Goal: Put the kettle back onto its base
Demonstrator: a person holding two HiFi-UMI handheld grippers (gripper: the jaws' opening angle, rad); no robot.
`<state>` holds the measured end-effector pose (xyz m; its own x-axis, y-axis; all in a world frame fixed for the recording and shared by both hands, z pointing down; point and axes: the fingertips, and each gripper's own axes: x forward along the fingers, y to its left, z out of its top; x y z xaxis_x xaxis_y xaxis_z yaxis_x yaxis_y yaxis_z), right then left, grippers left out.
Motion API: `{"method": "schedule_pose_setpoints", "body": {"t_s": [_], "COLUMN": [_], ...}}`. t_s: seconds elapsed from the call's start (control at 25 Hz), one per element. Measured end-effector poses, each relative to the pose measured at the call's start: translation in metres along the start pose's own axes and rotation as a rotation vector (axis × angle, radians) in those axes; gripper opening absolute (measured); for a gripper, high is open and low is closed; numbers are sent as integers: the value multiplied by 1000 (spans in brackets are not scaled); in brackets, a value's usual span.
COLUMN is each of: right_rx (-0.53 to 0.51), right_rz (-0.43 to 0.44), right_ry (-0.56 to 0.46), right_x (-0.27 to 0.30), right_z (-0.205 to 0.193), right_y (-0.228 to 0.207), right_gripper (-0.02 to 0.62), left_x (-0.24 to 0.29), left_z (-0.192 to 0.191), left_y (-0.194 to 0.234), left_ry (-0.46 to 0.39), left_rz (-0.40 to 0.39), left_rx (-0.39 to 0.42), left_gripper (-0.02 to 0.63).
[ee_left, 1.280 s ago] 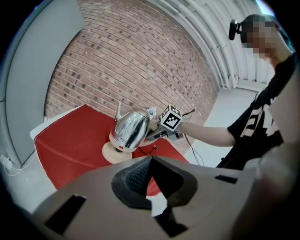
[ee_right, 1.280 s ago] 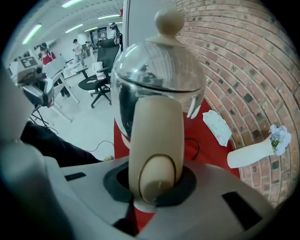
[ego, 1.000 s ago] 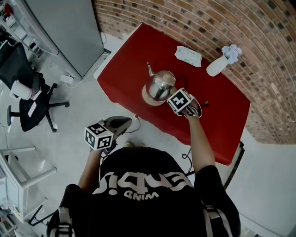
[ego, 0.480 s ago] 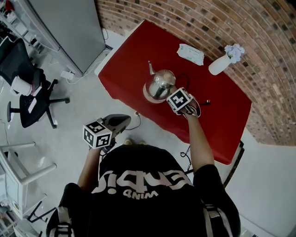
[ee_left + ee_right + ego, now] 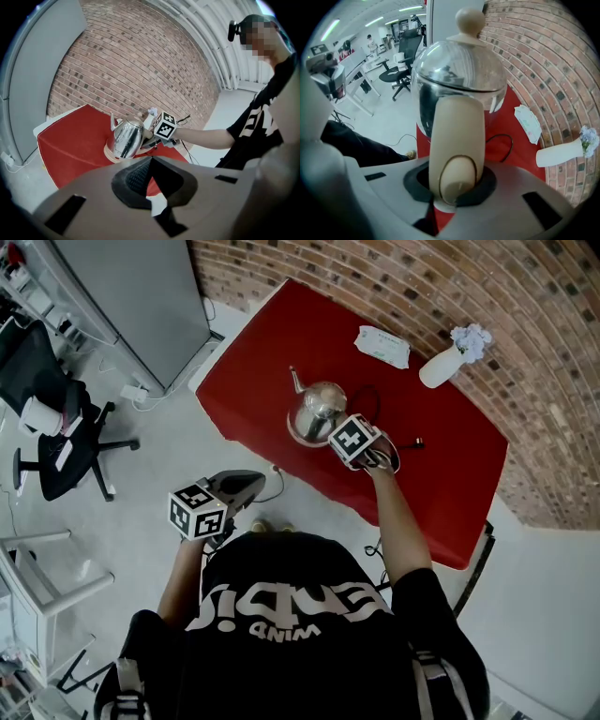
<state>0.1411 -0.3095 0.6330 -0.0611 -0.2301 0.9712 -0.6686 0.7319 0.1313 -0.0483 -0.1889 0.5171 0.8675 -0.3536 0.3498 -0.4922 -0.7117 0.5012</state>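
Note:
A shiny steel kettle [image 5: 317,409] with a beige knob and handle rests on a round beige base [image 5: 296,435] near the front edge of the red table [image 5: 253,362]. I cannot tell whether it is fully seated. My right gripper [image 5: 349,440] points steeply down, shut on the kettle's beige handle [image 5: 452,136], which fills the space between the jaws. In the left gripper view the kettle [image 5: 125,139] and its base [image 5: 108,152] show ahead. My left gripper [image 5: 246,486] hangs over the floor short of the table, its jaws together with nothing between them.
A white vase with flowers [image 5: 442,367] and a packet of wipes [image 5: 382,346] lie at the table's far side by the brick wall. A black cord [image 5: 373,397] loops behind the kettle. A grey cabinet [image 5: 141,296] and an office chair [image 5: 56,442] stand to the left.
The right gripper has edged slightly left with the handle still in its grip. The kettle stays over its base and the left gripper has not moved.

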Motion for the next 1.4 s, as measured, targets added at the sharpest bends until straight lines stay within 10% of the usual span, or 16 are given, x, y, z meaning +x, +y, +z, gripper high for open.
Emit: {"method": "schedule_pose_setpoints", "body": {"t_s": [0.72,0.92,1.4], "right_rx": [21,111,141], "right_rz": [-24,17,31], "right_ry": [35,-39,-70], "right_x": [6,10,-6], "right_z": [-6,-1,-13], "right_y": [-4,-1,-8], "right_gripper": [69,230,253], "left_x": [0,-4,-6], "left_z": [-14,-15,-18], "left_y": [-13,-17,-22], "left_ry": [3,-1,3], "left_rz": [-9,-16,-32], "left_rx": [-8,-8,0], "left_gripper": [9,9,8]}}
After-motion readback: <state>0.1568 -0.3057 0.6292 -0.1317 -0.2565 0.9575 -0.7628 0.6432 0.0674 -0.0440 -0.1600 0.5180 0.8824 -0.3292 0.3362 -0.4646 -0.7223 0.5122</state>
